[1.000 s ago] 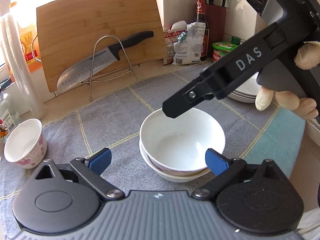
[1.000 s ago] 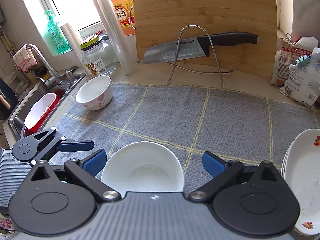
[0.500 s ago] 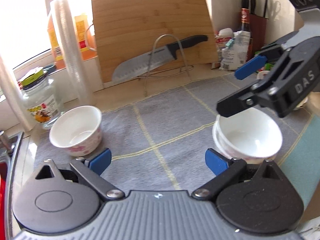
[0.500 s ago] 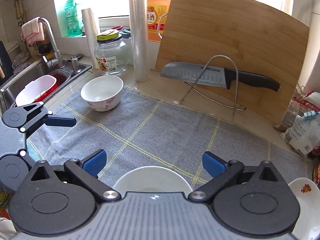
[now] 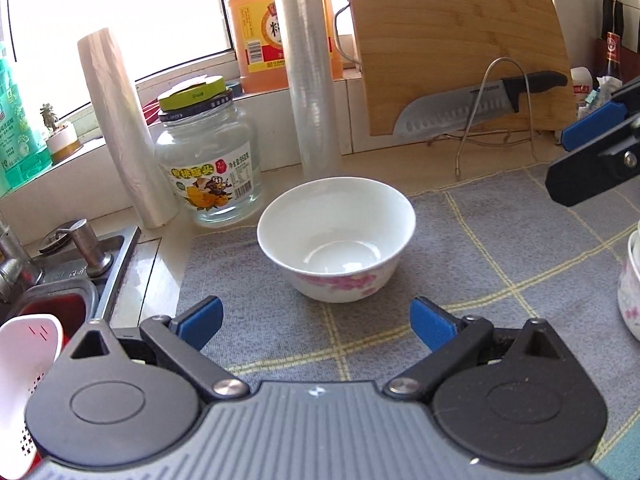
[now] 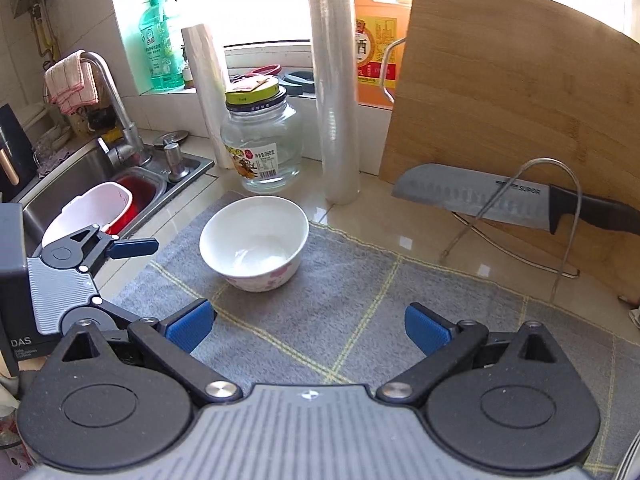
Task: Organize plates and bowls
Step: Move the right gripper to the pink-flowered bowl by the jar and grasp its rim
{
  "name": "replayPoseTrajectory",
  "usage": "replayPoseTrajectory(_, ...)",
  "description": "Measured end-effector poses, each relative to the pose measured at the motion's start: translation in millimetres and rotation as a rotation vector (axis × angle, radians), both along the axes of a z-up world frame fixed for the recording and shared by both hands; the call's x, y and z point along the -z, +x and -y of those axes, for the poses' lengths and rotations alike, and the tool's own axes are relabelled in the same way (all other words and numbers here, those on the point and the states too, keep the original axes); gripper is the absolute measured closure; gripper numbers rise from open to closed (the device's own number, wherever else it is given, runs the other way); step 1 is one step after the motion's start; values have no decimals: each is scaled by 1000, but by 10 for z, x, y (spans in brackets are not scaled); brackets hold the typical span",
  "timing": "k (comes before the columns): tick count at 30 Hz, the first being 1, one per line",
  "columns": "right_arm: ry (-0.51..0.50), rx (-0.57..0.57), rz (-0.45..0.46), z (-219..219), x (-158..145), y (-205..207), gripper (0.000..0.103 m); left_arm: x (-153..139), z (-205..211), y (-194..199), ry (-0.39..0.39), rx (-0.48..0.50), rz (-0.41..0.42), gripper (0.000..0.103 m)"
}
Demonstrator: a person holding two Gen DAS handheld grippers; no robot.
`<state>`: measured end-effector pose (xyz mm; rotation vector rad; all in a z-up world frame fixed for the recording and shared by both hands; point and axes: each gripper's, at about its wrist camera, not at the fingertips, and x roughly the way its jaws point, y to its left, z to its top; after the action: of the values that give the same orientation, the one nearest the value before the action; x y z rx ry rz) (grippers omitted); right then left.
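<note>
Floral bowl [image 5: 335,239] upright on grey mat [image 5: 480,248], centred just beyond the spread, empty left gripper [image 5: 316,322]; right gripper [image 6: 307,326], also spread and empty, farther off

wrist views low, sharing bowl [image 5: 335,240]

I see a grey checked cloth [image 6: 360,300] covering the counter. Behind it, a glass jar [image 6: 262,148] with a yellow-green lid stands beside two rolls of plastic wrap [image 6: 334,92]. A knife [image 6: 508,200] rests on a wire stand against a wooden cutting board [image 6: 512,92]. A sink [image 6: 80,176] lies left.
</note>
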<state>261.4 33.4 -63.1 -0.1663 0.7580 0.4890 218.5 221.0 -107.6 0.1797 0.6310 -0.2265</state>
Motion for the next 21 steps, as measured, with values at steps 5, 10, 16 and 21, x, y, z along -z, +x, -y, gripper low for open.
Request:
replayPoseTrajectory(5,-51,-39,4,-295,45,168,0,62,-14,111,-25,28,6,3)
replayPoseTrajectory(10,-78,-70,-6,-508,83,378,0,110,-23,197,-31,58,4,3)
replayPoseTrajectory(16,-18,-38,-85,-528,198,686,0,140,-3,290,-33,106,21,3)
replayPoseTrajectory(21,5,-30,-110,-535,250,835,0,187,13,367,-29,127,16,3)
